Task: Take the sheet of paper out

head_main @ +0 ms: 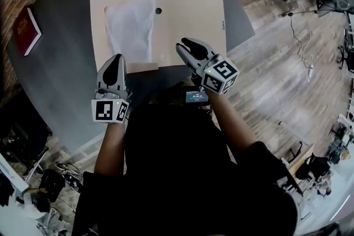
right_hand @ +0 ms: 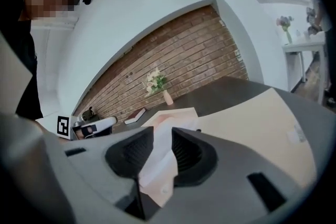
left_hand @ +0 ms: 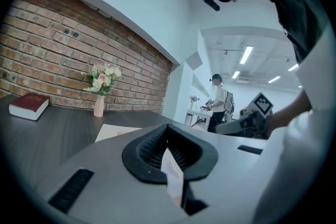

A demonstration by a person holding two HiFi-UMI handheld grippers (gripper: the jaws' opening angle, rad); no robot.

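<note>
Sheet of paper [head_main: 130, 27] lies flat on the left half of the open beige folder [head_main: 191, 14], on the dark table [head_main: 66, 80]. Left gripper [head_main: 113, 62] sits at the folder's near edge, tips drawn together; a pale sliver shows in the slit behind them, and whether it pinches anything is hard to say. Its own view catches only a folder corner, plus a distant person [left_hand: 219, 99] the head view misses. Right gripper [head_main: 187, 47] hovers over the folder, jaws a narrow way apart, sheet showing through the gap, nothing gripped. The wearer's body hides the table's near side
</note>
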